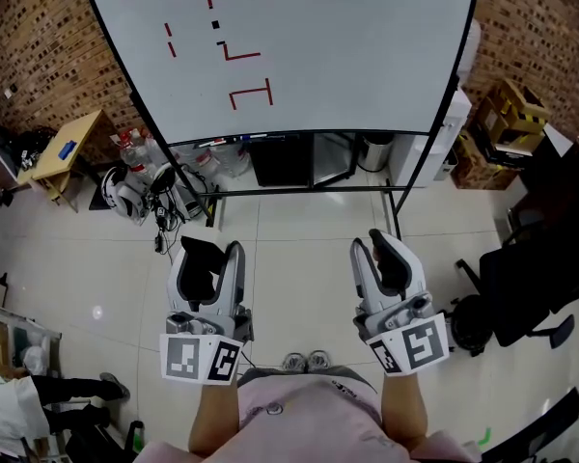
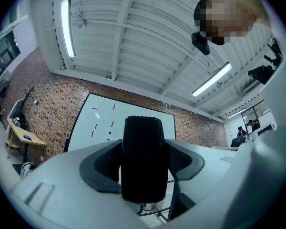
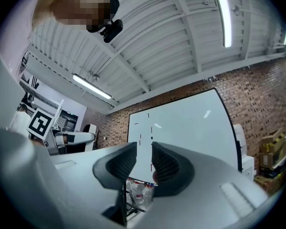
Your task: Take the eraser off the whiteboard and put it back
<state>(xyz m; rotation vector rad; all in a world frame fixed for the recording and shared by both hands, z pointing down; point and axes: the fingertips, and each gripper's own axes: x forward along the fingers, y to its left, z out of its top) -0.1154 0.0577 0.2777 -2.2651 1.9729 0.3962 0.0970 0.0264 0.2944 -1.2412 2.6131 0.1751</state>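
One eraser, upright, gripped by the left hand-held gripper; whiteboard straight ahead, above. Right hand-held gripper alongside: narrow gap, empty.

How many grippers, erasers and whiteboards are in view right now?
grippers: 2, the left gripper and the right gripper
eraser: 1, black, between the left gripper's jaws
whiteboard: 1
total: 4
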